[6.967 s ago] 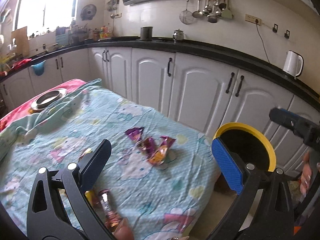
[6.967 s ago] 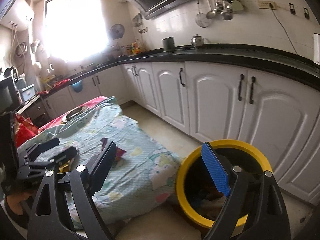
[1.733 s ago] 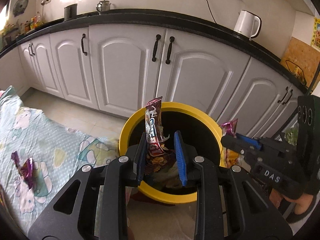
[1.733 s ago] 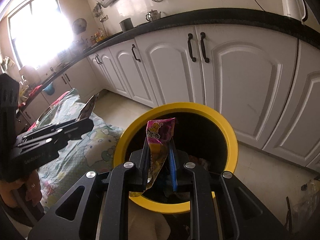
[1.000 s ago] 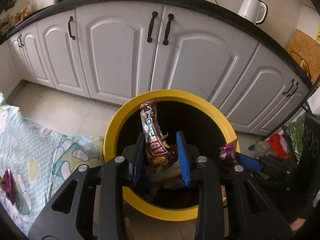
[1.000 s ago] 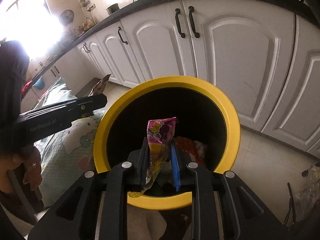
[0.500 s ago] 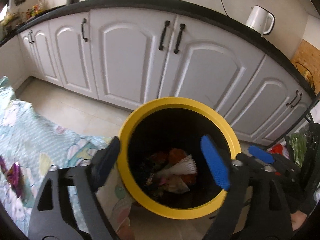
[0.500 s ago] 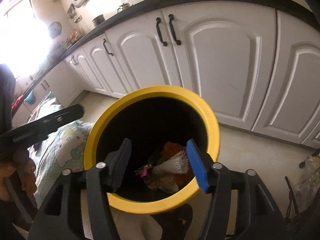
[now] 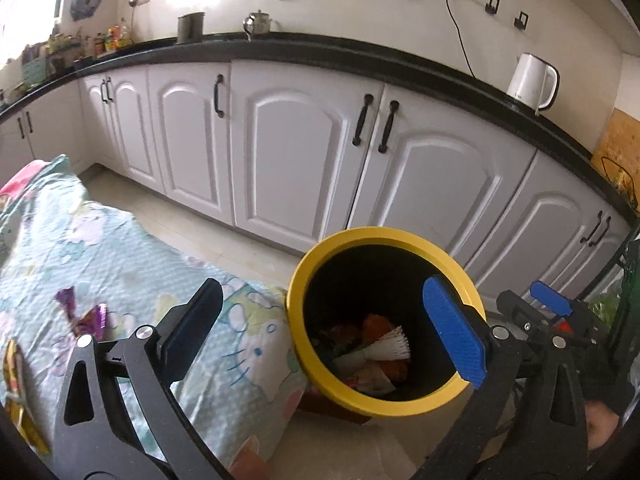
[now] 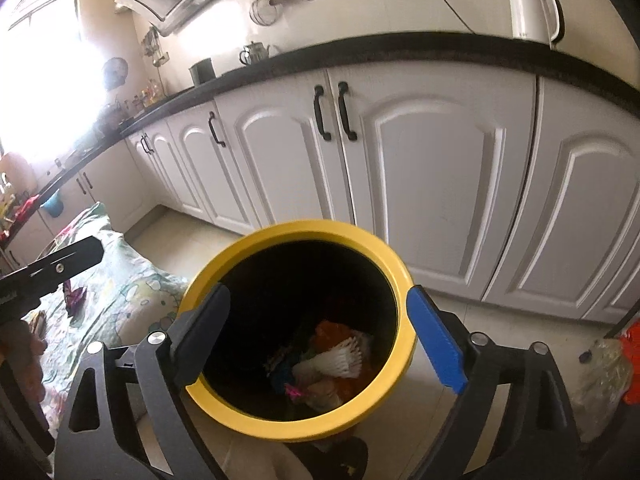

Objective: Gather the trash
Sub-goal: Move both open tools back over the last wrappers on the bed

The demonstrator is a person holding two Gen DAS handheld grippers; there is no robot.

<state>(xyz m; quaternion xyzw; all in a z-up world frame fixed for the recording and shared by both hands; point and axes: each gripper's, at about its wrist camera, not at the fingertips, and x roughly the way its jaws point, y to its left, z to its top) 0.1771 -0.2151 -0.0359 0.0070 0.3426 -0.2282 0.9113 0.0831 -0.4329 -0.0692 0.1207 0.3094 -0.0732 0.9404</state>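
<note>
Hovering over the round yellow-rimmed black trash bin (image 9: 380, 236), the left gripper (image 9: 320, 332) has just been opening and now stands released with nothing between its jaws; the brown snack wrapper it clamped a second ago is gone from them. The right gripper (image 10: 316, 340) has likewise just been opening and is released and empty, where a second ago it pinched a pink and yellow wrapper. Crumpled wrappers and a white pleated paper piece (image 10: 340, 360) lie in a heap at the bottom of the bin, and a small pink scrap (image 10: 293, 391) shows at the near edge of that heap in the right wrist view. Both views now take in more of the white cabinet doors (image 9: 296, 160) and the black tabletop (image 9: 320, 48) with its white electric kettle (image 9: 532, 84) than they did a second ago, and the bin sits lower in the frame. To the left of the bin, a pale blue cartoon-print cloth (image 9: 120, 264) covers a low surface, and a purple foil wrapper (image 9: 86, 316) lies on it uncollected, with a yellow wrapper (image 9: 12, 364) at the left edge.
</note>
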